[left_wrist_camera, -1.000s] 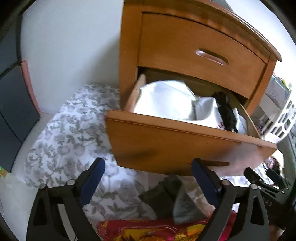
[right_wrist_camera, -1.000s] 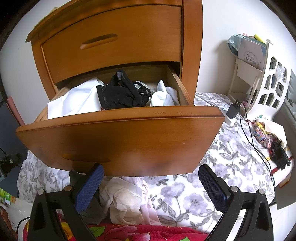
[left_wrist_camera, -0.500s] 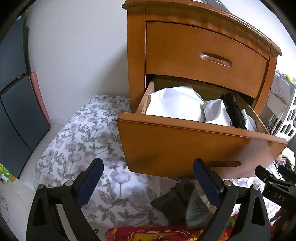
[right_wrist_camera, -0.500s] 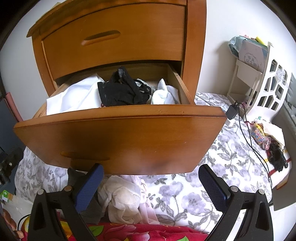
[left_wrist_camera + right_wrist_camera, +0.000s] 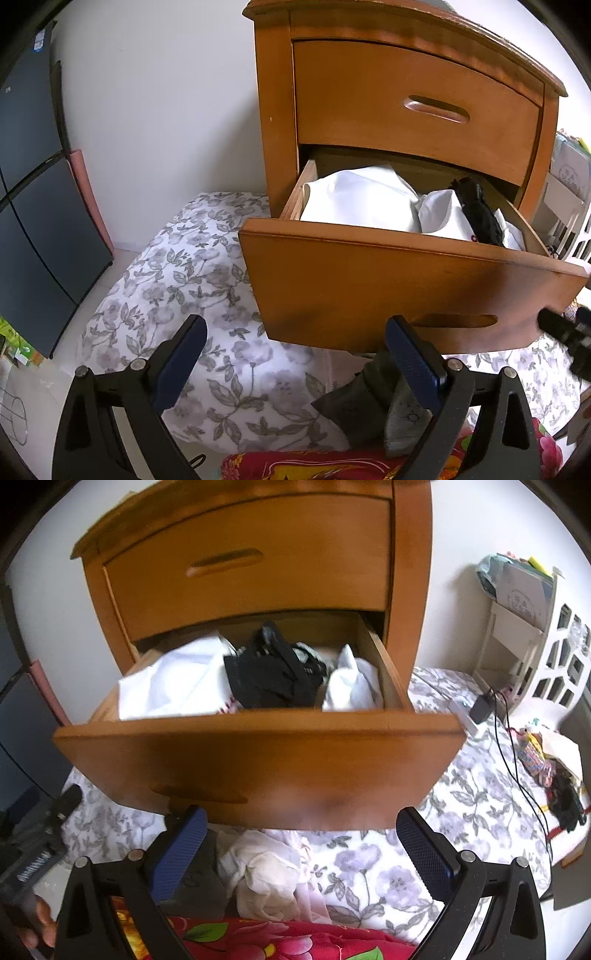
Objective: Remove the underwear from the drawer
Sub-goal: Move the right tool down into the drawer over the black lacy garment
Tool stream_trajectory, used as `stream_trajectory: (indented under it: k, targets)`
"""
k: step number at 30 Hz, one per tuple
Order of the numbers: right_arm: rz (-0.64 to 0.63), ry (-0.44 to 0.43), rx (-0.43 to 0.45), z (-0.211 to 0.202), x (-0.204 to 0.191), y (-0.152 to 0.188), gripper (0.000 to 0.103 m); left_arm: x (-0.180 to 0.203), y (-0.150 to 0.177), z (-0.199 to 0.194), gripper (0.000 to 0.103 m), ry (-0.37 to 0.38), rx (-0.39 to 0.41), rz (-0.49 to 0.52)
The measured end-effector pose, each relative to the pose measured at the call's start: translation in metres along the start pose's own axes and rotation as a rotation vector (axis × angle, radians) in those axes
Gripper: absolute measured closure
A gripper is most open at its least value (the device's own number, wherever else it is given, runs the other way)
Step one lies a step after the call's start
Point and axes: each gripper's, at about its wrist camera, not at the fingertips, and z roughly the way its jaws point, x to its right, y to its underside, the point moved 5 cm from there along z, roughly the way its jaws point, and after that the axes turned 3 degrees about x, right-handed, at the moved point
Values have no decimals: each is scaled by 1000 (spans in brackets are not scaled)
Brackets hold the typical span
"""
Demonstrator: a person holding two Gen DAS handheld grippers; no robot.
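Both claws gape, empty, below the pulled-out drawer (image 5: 258, 760) front. Black underwear (image 5: 273, 679) lies inside, mid-drawer, between white cloths, up and ahead of right claw (image 5: 299, 843). Left claw (image 5: 295, 354) sits off-axis; from there it lies far right. Right looks nearer.

Home bedrm: wooden nightstand (image 5: 406, 92) w/ clothes drawer (image 5: 258, 760) (floral bedsheet (image 5: 192, 288))
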Motion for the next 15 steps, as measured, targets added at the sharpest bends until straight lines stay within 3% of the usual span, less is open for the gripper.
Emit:
stream_trajectory:
  k: [15]
  targets:
    - [-36, -52, 68, -34, 5, -70, 0, -1, 1, 0, 6, 16, 6, -12]
